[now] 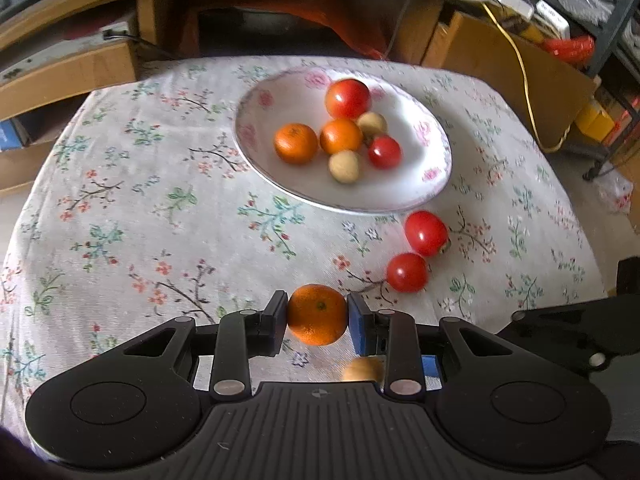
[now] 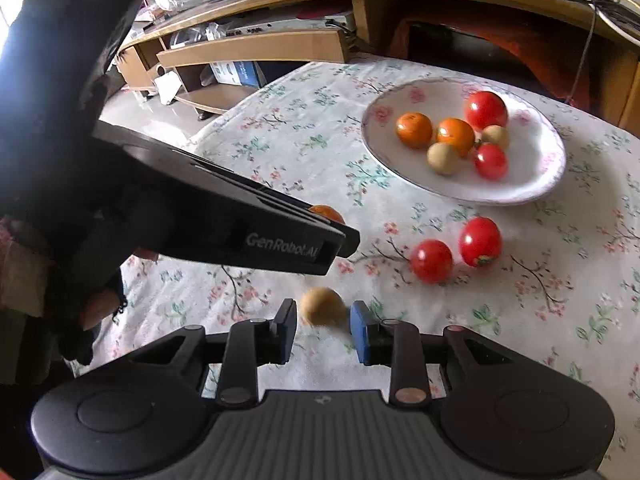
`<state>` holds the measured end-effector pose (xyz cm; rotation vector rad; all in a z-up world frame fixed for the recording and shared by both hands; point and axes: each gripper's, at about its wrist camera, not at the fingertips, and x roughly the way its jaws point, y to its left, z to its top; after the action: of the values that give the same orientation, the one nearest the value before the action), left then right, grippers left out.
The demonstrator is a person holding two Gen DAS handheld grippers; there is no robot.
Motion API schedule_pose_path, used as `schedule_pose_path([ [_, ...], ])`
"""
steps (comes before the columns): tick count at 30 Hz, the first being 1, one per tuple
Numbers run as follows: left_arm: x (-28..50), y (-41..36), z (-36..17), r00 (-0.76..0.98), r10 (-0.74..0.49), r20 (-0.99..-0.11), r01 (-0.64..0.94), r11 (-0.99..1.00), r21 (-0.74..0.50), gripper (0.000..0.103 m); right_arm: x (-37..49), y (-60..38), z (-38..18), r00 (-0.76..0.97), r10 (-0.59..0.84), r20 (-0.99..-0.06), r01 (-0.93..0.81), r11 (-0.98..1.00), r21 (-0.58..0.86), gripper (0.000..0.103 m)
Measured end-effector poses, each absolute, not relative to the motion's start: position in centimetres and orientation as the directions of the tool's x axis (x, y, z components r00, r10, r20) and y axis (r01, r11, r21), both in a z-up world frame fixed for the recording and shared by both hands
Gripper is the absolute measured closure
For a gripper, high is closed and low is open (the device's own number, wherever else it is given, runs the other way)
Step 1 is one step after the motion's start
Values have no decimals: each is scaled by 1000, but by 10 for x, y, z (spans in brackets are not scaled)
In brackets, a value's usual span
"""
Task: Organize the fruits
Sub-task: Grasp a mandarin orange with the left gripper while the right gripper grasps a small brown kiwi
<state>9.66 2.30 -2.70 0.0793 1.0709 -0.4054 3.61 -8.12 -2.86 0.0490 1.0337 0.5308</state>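
My left hand-held gripper [image 1: 317,322] pinches a mandarin [image 1: 318,314] above the bench's near edge, lifted for the plate [image 1: 436,184] toward the far edge. Right hand-held gripper [image 2: 323,326] spread around a longan [image 2: 322,305], ready to clamp.

The mandarin [image 1: 317,314] sits between the fingers of the left gripper [image 1: 317,320], raised over the cloth [image 1: 160,220], with the longan [image 1: 363,369] lying below and behind it, nearer that gripper's body. That same longan [image 2: 323,305] lies on the cloth between the fingers of the right gripper [image 2: 323,330], with the left gripper's body crossing just ahead and to the left. Ahead and right of both grippers two tomatoes [image 1: 416,252] lie side by side on the cloth, and farther ahead stands the plate [image 1: 288,92], with two mandarins, two tomatoes and two longans clustered in it.
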Motion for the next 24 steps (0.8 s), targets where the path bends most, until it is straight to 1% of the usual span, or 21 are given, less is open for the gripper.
schedule_pose_path([
  [8,96,29,-29,405,-283,-869,358,924,-134,64,42,-69,-40,390,418,-820,-407,878,254,72],
  [11,96,34,-31,405,-274,-873,345,929,-132,64,45,-69,-42,410,424,-808,-405,878,255,72],
  [15,95,39,-34,399,-259,-879,332,935,-125,64,46,-69,-41,402,415,-816,-412,878,243,75],
  [18,94,40,-34,398,-251,-882,325,938,-120,64,41,-70,-39,394,401,-827,-432,875,219,75],
  [24,89,35,-34,396,-240,-886,332,937,-106,63,39,-76,-38,395,390,-832,-420,882,214,75],
])
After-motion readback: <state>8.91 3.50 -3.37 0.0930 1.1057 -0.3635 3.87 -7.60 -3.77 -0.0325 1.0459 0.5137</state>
